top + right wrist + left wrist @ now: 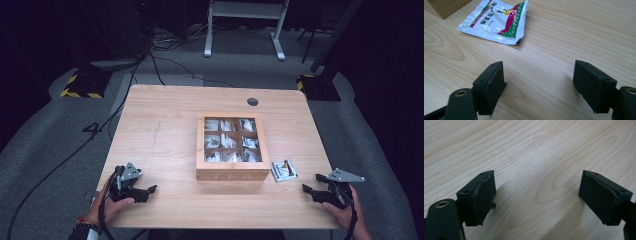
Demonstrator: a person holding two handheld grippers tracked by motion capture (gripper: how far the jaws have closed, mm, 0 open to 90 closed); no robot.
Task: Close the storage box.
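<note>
Open tabletop left, box and packet right

The pale wooden table (pixel 160 135) lies bare left of the square wooden nine-compartment tea box (pixel 232 175); the white foil sachet with red-green print (pixel 284 170) lies just beside the box's right front corner, ahead of the right gripper (pixel 306 189).

A recording lab — dark surroundings, grey carpet (pixel 45 145), trailing cables (pixel 60 165), hazard-striped stand bases (pixel 82 85), one lit wooden desk (pixel 165 125).

A pale wooden bench (pixel 165 130) with rounded corners and a small round cable hole (pixel 252 101) near its far edge carries a wooden tea box (pixel 232 175) of 9 compartments, and 1 foil sachet (pixel 284 170) lying flat just beside the box's near right corner
</note>
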